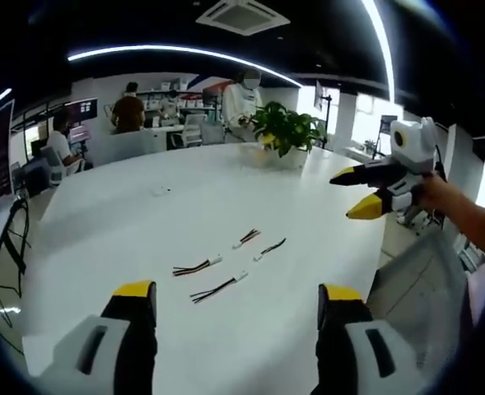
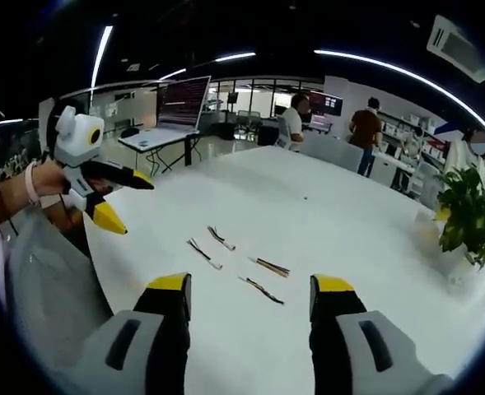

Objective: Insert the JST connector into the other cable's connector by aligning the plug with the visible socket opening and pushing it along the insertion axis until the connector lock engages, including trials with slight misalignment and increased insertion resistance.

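Note:
Several short dark cables with small white JST connectors lie loose on the white table. In the left gripper view, one pair lies just beyond my left gripper, and another pair lies farther off. That gripper stands open and holds nothing. My right gripper hangs open in the air at the right, held by a hand. In the right gripper view the cables lie ahead of the open right gripper. The left gripper hovers open at the left.
A potted plant stands at the table's far side. A desk with a screen stands beyond the table's edge. Several people sit or stand at desks in the background. A grey chair back is close at the right.

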